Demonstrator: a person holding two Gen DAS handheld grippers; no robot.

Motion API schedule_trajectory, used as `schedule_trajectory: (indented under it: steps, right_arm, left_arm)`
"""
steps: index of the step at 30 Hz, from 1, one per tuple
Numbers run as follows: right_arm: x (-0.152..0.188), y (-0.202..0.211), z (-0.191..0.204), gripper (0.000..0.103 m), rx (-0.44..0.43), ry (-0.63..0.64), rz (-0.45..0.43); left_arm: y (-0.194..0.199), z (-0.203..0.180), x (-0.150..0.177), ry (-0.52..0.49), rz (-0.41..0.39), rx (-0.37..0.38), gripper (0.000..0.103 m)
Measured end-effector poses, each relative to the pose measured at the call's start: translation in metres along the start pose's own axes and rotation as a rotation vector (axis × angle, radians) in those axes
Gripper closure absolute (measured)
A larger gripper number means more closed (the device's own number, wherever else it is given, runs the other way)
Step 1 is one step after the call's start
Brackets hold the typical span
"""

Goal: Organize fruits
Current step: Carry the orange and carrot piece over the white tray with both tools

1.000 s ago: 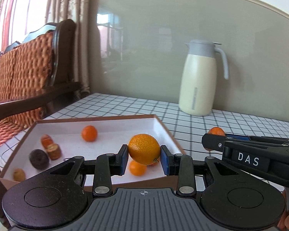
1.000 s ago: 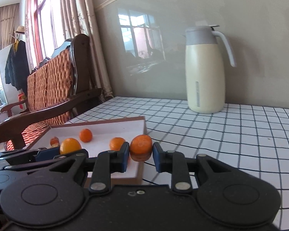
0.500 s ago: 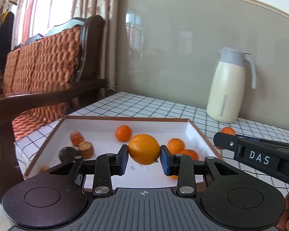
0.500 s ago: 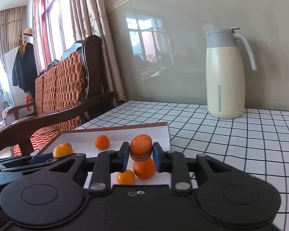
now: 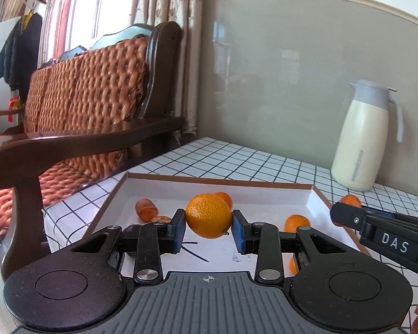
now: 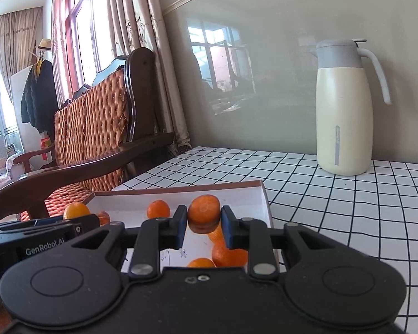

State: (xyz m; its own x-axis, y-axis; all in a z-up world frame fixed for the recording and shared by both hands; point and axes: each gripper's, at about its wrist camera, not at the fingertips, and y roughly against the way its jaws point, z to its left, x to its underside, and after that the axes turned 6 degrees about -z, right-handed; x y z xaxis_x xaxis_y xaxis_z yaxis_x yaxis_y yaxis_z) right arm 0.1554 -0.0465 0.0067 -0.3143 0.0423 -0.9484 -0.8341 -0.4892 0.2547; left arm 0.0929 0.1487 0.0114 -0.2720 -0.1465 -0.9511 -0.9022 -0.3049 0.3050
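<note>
A wooden armchair [image 5: 92, 111] with woven orange cushions fills the nine o'clock side of both views. Against it stands the bench [image 6: 334, 194] in its white cloth with black grid lines, and a cream jug [image 6: 345, 105] with a grey lid sits well back at two o'clock.

Toward the bench's near edge lies the shallow white tray [image 5: 264, 185] with a brown rim. Loose fruit is already in it: small oranges, some brownish pieces at ten o'clock and one dark fruit mostly hidden behind the fingers.

The left hand-held gripper [image 5: 209, 229] is clenched on the larger orange [image 5: 208, 215], carried above the tray's near middle. The right hand-held gripper [image 6: 204, 224] is clenched tight on the small mandarin [image 6: 204, 213], above the tray's right-hand corner, with other mandarins [image 6: 228, 254] directly beneath it.

The risks look plain. The two tools sit close together, the right one's tip reaching across at three o'clock in the left view, so a careless swing could knock them together. The mandarin looks squeezed hard and may bruise. Released from this height, either fruit could bounce off those below and roll over the low rim.
</note>
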Motion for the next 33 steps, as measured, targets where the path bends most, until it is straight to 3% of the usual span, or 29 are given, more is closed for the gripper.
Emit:
schedule_trajectory:
  steps: [15, 29, 31, 33]
  right_arm:
    - [-0.005, -0.031, 0.004, 0.085, 0.013, 0.011, 0.019]
    - [-0.007, -0.077, -0.004, 0.085, 0.042, 0.011, 0.096]
    - [-0.009, -0.082, -0.005, 0.082, 0.052, 0.015, 0.105]
    - [-0.011, -0.09, -0.005, 0.072, 0.061, 0.028, 0.13]
  left_arm:
    - [-0.035, 0.013, -0.004, 0.021, 0.028, -0.039, 0.067]
    - [-0.082, 0.012, -0.006, 0.029, 0.075, -0.056, 0.067]
    - [-0.088, 0.012, -0.007, 0.036, 0.082, -0.058, 0.067]
    - [-0.095, 0.012, -0.007, 0.039, 0.087, -0.069, 0.067]
